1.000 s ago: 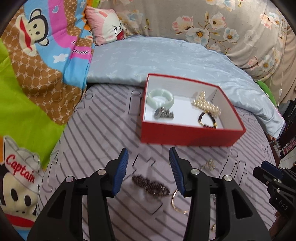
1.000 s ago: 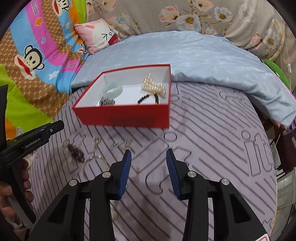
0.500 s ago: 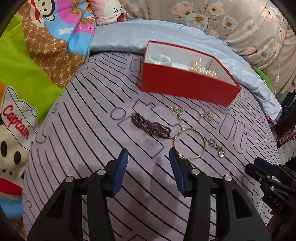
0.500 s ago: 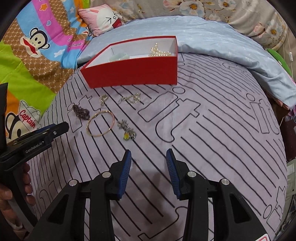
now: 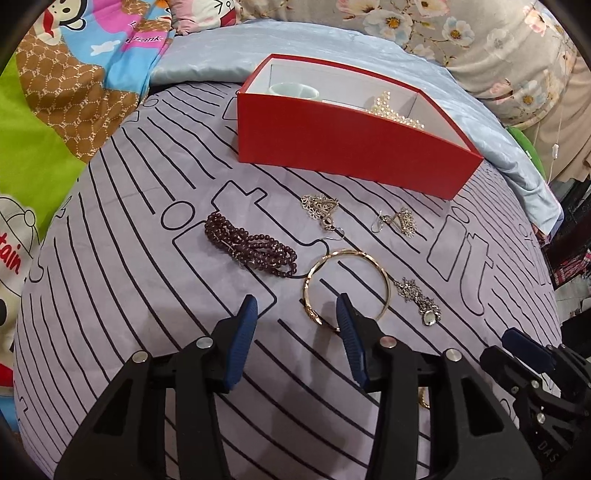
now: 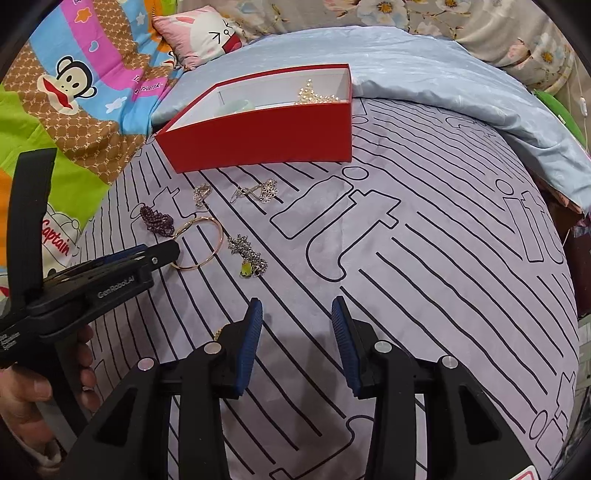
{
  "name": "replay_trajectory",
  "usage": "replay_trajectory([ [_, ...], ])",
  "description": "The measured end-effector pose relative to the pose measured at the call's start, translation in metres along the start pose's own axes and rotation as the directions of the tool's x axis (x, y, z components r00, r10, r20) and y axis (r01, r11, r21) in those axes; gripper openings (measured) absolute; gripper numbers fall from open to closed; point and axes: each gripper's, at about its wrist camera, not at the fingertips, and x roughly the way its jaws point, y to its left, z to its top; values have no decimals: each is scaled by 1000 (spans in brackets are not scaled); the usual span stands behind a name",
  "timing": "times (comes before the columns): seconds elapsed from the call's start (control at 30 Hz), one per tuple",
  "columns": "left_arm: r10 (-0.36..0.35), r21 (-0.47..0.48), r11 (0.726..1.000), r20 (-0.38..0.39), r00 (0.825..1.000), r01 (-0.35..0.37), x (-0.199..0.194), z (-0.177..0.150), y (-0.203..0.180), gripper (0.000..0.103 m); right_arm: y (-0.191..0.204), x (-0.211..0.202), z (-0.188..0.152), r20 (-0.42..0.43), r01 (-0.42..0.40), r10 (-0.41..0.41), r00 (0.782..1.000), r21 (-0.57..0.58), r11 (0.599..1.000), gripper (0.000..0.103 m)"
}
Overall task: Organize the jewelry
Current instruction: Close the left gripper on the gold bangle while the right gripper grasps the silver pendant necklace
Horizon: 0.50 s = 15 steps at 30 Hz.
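Observation:
A red box (image 5: 351,155) with a white inside holds a pale green bangle (image 5: 293,90) and pearls (image 5: 395,110); it also shows in the right wrist view (image 6: 266,140). On the purple bedspread lie a dark bead bracelet (image 5: 251,249), a gold bangle (image 5: 347,288), two silver earrings (image 5: 321,208) (image 5: 400,221) and a silver pendant (image 5: 419,301). My left gripper (image 5: 295,314) is open, its right finger over the gold bangle's near rim. My right gripper (image 6: 297,317) is open and empty over bare cloth, right of the pendant (image 6: 249,258).
A light blue quilt (image 5: 221,59) lies behind the box. A cartoon blanket (image 5: 74,74) covers the left side. A floral cushion (image 5: 461,33) stands at the back. The bed's edge drops off at the right (image 6: 576,229).
Both grippers have moved forward and down toward the loose jewelry. The left gripper now reaches the gold bangle. Both stay open.

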Motion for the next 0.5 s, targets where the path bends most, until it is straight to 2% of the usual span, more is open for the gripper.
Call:
replay_trajectory([
  [0.2,34,35,999,19,999,-35,6,2,-4,30,4,9,7,-5,-15,15,1000,-10,1000,39],
  [0.33,37,50,998,23,999,-38,6,2,-5,15,8,18,12,-10,-26,26,1000,-20,999,39],
  [0.5,25,59,998,19,1000,-26,6,2,-4,3,14,26,17,-13,-37,37,999,-28,999,38],
])
